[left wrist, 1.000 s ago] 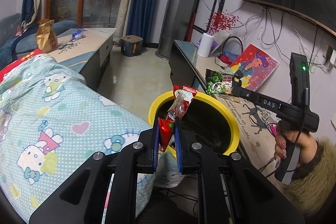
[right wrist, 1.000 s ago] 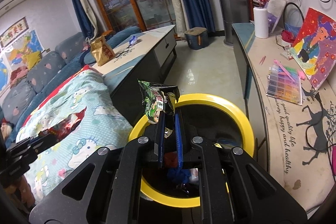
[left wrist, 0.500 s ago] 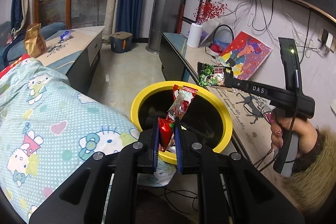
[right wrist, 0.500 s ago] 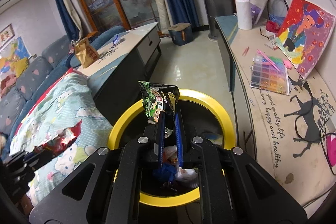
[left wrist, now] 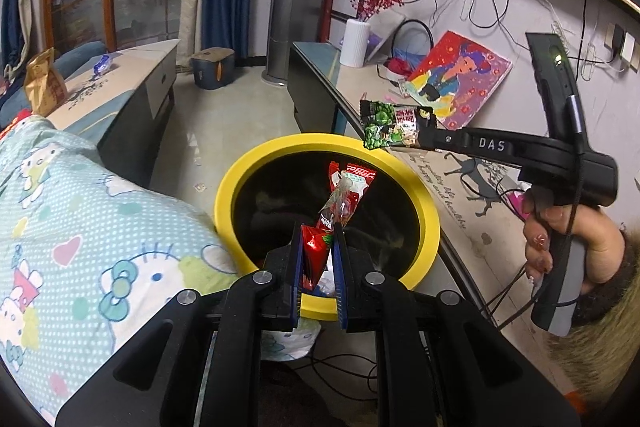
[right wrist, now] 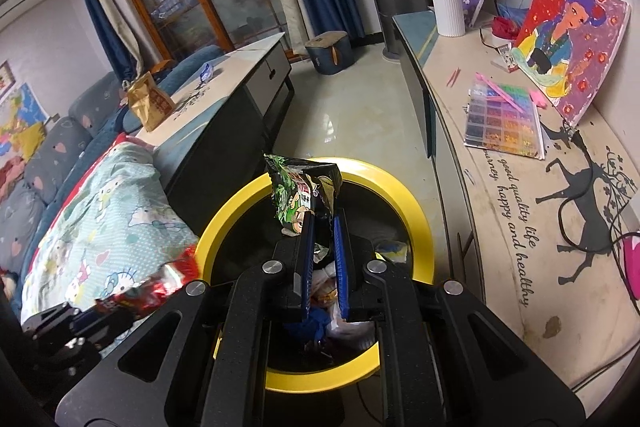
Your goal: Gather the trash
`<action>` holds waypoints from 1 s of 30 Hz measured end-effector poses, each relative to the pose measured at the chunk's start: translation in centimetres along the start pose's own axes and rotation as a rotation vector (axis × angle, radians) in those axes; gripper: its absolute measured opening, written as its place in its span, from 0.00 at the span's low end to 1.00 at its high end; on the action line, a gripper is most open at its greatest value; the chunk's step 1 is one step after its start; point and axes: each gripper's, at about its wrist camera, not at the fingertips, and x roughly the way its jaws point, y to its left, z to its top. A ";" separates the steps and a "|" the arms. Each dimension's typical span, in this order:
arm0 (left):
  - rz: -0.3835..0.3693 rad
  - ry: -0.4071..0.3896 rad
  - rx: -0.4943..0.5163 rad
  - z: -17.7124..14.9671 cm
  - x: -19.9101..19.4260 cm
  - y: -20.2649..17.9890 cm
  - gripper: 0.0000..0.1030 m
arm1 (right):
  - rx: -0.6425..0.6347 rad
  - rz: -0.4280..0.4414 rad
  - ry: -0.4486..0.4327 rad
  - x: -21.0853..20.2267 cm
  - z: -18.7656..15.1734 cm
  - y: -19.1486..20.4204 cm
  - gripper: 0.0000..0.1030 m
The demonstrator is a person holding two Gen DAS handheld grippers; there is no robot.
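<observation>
**2 wrappers held over bin**

Left gripper (left wrist: 317,239) clamps a red wrapper (left wrist: 342,199), long axis running up and away over the yellow-rimmed bin (left wrist: 240,183). Right gripper (right wrist: 322,227) clamps a green wrapper (right wrist: 300,191), standing upright above the bin; its side reads "DAS".

left wrist: above bin (left wrist: 430,223), angled down | right wrist: same bin (right wrist: 420,223), probably nearer

A bin (left wrist: 428,211) with a yellow rim and black inside is seen at frame centre. A red wrapper (left wrist: 340,203) and a green-and-black wrapper (right wrist: 300,191) are noted. At lower left, a blanket (left wrist: 88,227) is patterned in pale blue-green dots, cartoon cats and hearts. Blue pads (right wrist: 340,255) are fitted on black grippers.
</observation>
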 end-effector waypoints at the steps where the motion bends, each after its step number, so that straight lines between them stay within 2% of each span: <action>1: -0.002 0.006 0.004 0.1 0.5 -0.1 0.12 | 0.002 0.000 0.002 0.1 0.0 0.0 0.06; 7: -0.008 0.019 0.010 0.7 2.6 -0.4 0.13 | 0.020 -0.003 0.009 0.4 0.0 -0.4 0.07; 8: -0.010 0.020 0.009 0.8 3.0 -0.5 0.13 | 0.023 0.001 0.011 0.4 0.0 -0.5 0.12; 9: -0.009 0.021 0.009 1.0 3.5 -0.4 0.20 | 0.028 0.010 0.021 0.5 0.1 -0.6 0.21; 10: -0.009 0.034 0.009 1.1 4.2 -0.3 0.29 | 0.032 0.006 0.022 0.5 0.1 -0.8 0.26; 11: 0.001 0.047 0.003 1.2 4.7 -0.2 0.55 | 0.036 0.002 0.016 0.4 0.0 -0.9 0.32; 12: 0.011 0.053 -0.009 1.3 4.9 0.1 0.71 | 0.038 0.001 0.012 0.2 0.0 -1.0 0.33; 13: 0.000 0.048 -0.035 1.3 4.7 0.6 0.72 | 0.038 -0.001 0.013 -0.1 -0.1 -1.1 0.35; 14: -0.008 0.044 -0.049 1.3 4.5 1.0 0.73 | 0.041 -0.002 0.012 -0.4 -0.2 -1.2 0.42; 15: -0.008 0.041 -0.060 1.3 4.3 1.3 0.80 | 0.044 -0.003 0.006 -0.8 -0.3 -1.2 0.49; 17: 0.011 0.030 -0.078 1.1 3.5 1.9 0.94 | 0.042 -0.015 -0.017 -1.8 -0.7 -1.2 0.58; 23: 0.051 -0.002 -0.139 1.0 1.0 3.8 0.94 | 0.003 -0.045 -0.049 -4.0 -1.6 -0.5 0.71; 26: 0.070 -0.025 -0.164 0.9 -0.5 4.7 0.94 | -0.024 -0.047 -0.068 -5.0 -1.9 0.5 0.82; 30: 0.095 -0.044 -0.189 0.7 -2.3 5.7 0.94 | -0.053 -0.019 -0.100 -6.2 -2.1 2.3 0.90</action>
